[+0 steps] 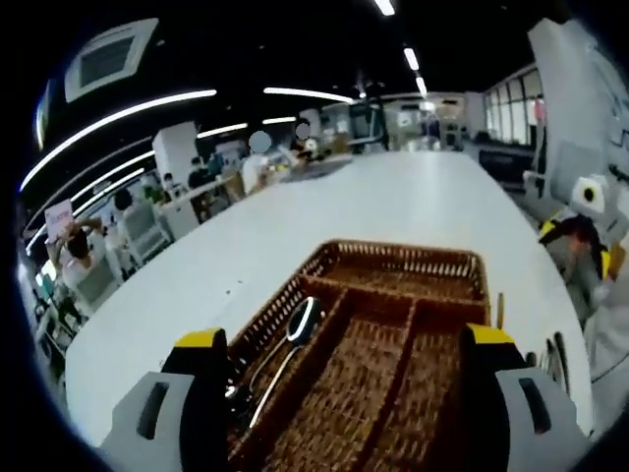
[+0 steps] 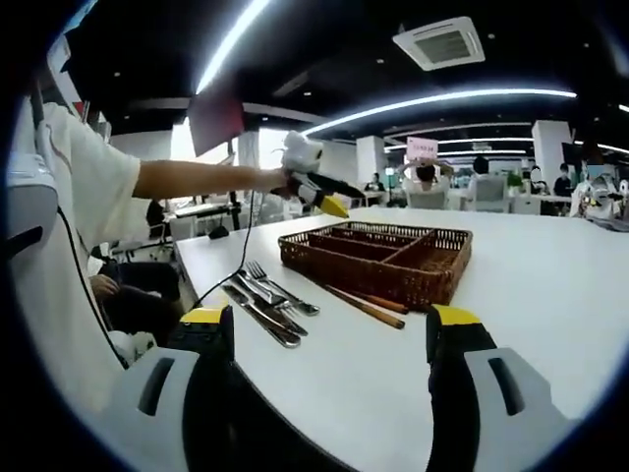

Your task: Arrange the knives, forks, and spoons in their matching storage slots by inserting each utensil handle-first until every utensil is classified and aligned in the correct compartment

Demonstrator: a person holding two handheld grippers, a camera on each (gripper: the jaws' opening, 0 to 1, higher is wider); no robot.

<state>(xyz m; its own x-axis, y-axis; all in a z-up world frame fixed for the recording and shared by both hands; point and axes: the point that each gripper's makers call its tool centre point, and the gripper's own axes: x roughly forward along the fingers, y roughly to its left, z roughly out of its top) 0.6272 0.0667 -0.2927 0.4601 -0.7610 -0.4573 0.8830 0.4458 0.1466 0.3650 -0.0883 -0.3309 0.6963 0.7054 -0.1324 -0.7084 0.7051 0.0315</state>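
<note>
In the left gripper view, your left gripper [image 1: 339, 379] hangs over the wicker tray [image 1: 408, 258] with its jaws spread wide and nothing between them. A spoon [image 1: 295, 332] already lies in the long slot at about 9 o'clock of the tray, bowl toward the far end, so its handle points back at you. The middle and right slots look bare. Dark utensil ends [image 1: 553, 359] show past the tray's edge at 3 o'clock.

In the right gripper view, your right gripper [image 2: 329, 339] is also wide and holds nothing, low over the white table [image 2: 550, 295]. The loose cutlery [image 2: 267, 298], with at least one fork among it, lies at 11 o'clock from the jaws, and a pair of wooden-handled pieces [image 2: 366, 306] rests just beside the tray's near wall. Your left gripper hovers above the tray's far corner.

For the next pick, I'd take one piece at a time and grip near the head, leaving the handle free to enter first. Choose a slot other than the spoon's for forks.
</note>
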